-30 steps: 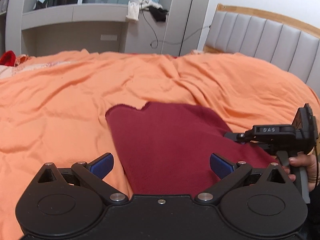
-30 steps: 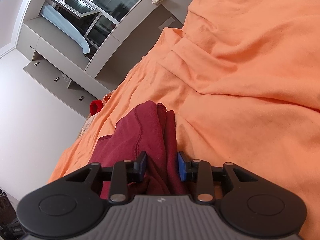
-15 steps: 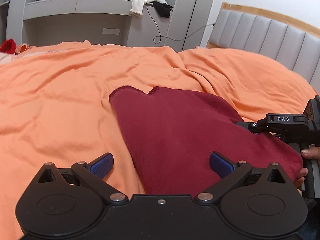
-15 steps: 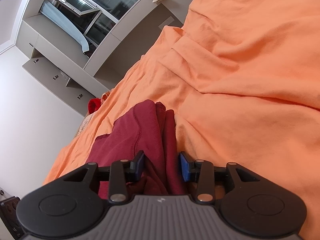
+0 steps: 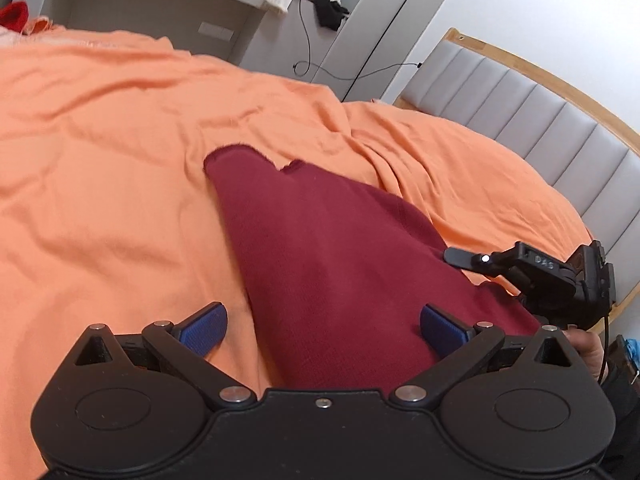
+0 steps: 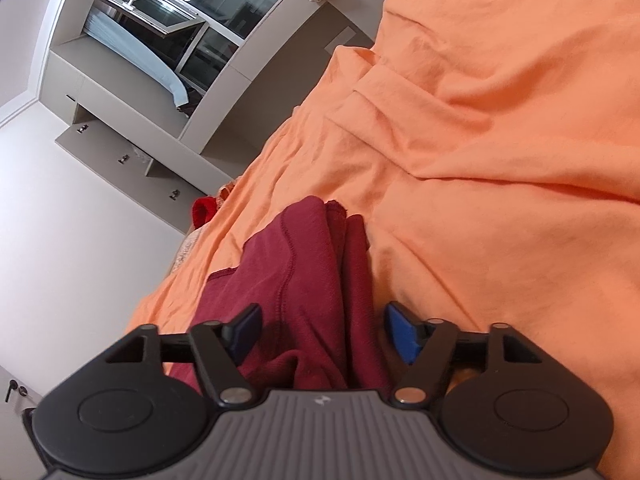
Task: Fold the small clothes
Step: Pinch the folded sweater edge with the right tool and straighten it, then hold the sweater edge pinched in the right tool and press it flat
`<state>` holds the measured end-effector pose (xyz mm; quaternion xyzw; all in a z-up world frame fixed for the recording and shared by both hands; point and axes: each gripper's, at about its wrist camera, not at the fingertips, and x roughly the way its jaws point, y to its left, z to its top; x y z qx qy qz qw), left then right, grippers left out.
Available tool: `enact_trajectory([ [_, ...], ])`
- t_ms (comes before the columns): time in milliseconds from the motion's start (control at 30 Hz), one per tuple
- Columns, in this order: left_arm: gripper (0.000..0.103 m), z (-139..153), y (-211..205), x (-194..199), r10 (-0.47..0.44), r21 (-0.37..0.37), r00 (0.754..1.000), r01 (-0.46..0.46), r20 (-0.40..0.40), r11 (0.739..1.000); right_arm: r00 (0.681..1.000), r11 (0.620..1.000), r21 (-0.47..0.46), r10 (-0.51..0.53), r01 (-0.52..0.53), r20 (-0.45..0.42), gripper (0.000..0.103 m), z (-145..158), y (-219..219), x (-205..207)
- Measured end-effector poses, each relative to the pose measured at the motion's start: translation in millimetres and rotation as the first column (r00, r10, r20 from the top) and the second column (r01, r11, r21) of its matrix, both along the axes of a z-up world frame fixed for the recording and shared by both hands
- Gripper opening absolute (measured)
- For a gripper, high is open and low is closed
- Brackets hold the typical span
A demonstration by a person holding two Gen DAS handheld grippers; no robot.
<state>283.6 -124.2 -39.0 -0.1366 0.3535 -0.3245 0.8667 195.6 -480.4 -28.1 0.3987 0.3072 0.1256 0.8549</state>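
Note:
A dark red garment (image 5: 332, 256) lies folded on the orange bed cover (image 5: 100, 184). My left gripper (image 5: 324, 326) is open just above its near edge, blue pads wide apart, holding nothing. In the right wrist view the garment (image 6: 304, 272) shows as bunched layers with a seam. My right gripper (image 6: 322, 330) is open around those layers, its pads apart on either side. The right gripper also shows in the left wrist view (image 5: 532, 276) at the garment's right edge, held by a hand.
A grey padded headboard (image 5: 532, 120) with a wooden rim stands at the right. Grey cabinets (image 5: 160, 12) with cloths and a cable on top stand behind the bed. A red item (image 6: 204, 210) lies at the bed's far edge.
My right gripper has opened from being shut on the garment's folded layers. My left gripper stayed open while its view tilted and shifted over the garment.

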Motion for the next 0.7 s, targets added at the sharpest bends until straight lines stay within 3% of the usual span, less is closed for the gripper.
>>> enact_trajectory([
  [200,0.103,-1,-1,1,-0.013,0.000,1.000,0.013,-0.007,1.000,1.000,0.999,-0.045,0.014,-0.014,0.003,0.082,3,9,1],
  [433,0.103,3,-1,-4,-0.083,-0.042,0.997,0.083,0.003,0.996,1.000,0.999,-0.051,0.013,-0.013,0.000,0.078,2,7,1],
  [700,0.103,-2,-16,-14,-0.099,0.069,0.993,0.094,0.068,0.993,1.000,0.998,-0.068,0.014,-0.014,-0.001,0.078,2,9,1],
])
